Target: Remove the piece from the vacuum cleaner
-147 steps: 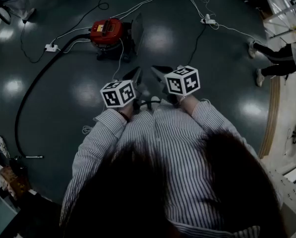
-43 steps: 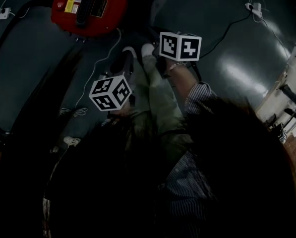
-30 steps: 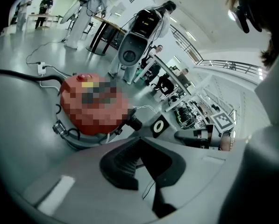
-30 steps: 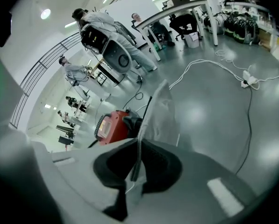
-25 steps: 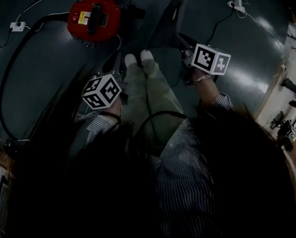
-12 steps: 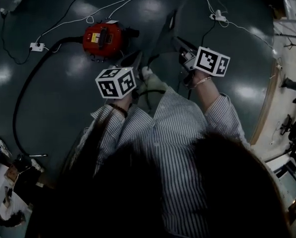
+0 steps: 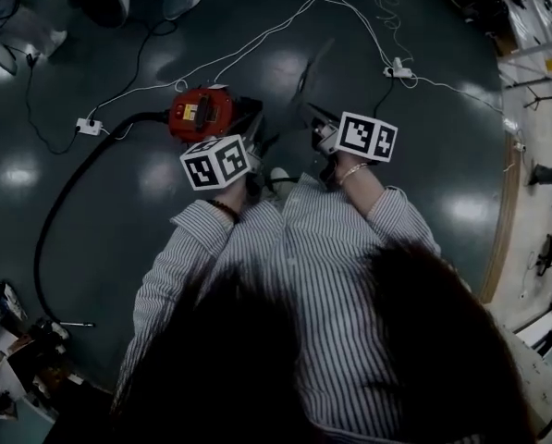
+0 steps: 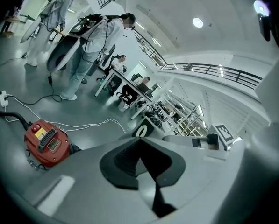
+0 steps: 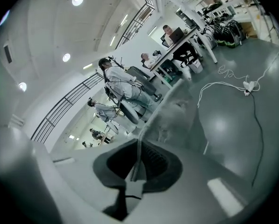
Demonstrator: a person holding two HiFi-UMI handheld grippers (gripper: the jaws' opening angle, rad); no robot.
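Vacuum cleaner (image 7: 200, 113) amid white cables (image 9: 223, 83), right hand-held gripper (image 9: 138, 146) pinching flat piece (image 9: 169, 120), left hand-held gripper (image 8: 140, 146) closed.

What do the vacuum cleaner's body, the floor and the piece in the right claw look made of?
Vacuum cleaner body: likely moulded plastic, red, smooth with a soft sheen.
Floor: hard coated surface, glossy, with bright mirrored glare spots.
Piece in the right claw: thin grey sheet, matte and fuzzy-looking, perhaps felt or filter fabric; not certain.
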